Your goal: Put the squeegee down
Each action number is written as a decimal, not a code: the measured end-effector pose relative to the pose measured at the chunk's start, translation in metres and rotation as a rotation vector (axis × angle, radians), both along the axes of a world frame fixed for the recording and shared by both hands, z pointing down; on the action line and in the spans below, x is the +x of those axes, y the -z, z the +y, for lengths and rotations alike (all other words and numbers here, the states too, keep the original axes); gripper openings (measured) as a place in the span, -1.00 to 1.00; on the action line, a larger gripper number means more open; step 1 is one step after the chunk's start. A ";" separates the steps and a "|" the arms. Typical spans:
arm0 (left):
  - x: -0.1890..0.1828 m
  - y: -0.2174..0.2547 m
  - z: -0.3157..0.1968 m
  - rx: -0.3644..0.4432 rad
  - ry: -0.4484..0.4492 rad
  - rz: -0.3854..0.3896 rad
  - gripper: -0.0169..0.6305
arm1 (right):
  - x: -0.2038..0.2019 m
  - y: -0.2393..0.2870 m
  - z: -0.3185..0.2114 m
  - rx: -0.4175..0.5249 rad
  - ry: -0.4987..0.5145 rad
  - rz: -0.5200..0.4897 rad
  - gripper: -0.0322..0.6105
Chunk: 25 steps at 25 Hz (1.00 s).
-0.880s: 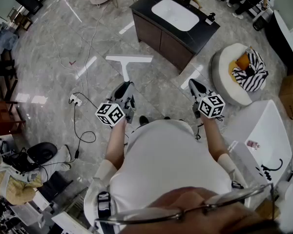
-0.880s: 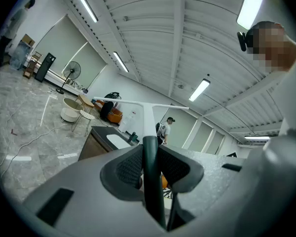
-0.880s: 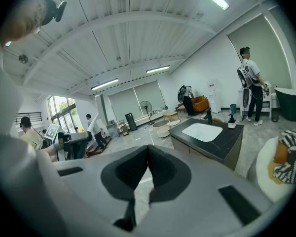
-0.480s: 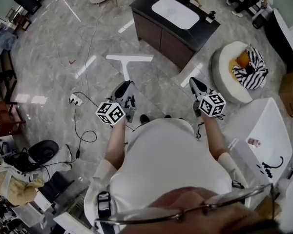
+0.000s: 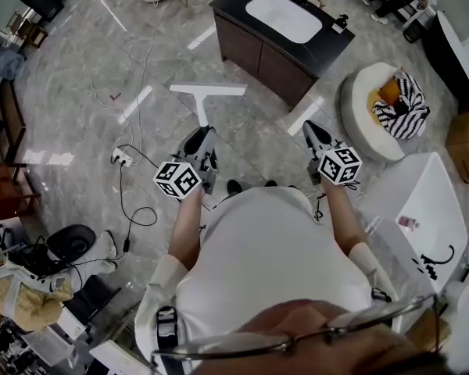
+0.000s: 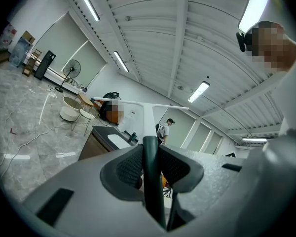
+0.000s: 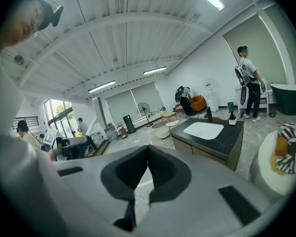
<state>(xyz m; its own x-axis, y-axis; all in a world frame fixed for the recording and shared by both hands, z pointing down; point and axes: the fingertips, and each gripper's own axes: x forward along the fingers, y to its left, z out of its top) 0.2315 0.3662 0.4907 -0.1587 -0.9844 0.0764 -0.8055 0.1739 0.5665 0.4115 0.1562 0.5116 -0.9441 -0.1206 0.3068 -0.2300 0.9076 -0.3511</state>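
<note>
While my left hand-held gripper (image 5: 201,137) pinches the squeegee (image 5: 206,92) handle, my right hand-held gripper (image 5: 310,130) is pressed together, empty.

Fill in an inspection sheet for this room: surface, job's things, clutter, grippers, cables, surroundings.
Surface: glossy grey marble floor.
Job's things: squeegee held in the left gripper, not yet put down.
Clutter: striped cloth on a round cushion.
Grippers: left gripper shut on the squeegee; right gripper shut, empty.
Cables: cable and power strip on the floor.
Surroundings: dark sink cabinet ahead; white table at right.
</note>
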 end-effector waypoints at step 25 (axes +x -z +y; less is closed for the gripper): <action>-0.040 -0.017 0.021 -0.026 -0.070 0.023 -0.65 | -0.027 -0.028 0.034 -0.031 -0.069 0.055 -0.89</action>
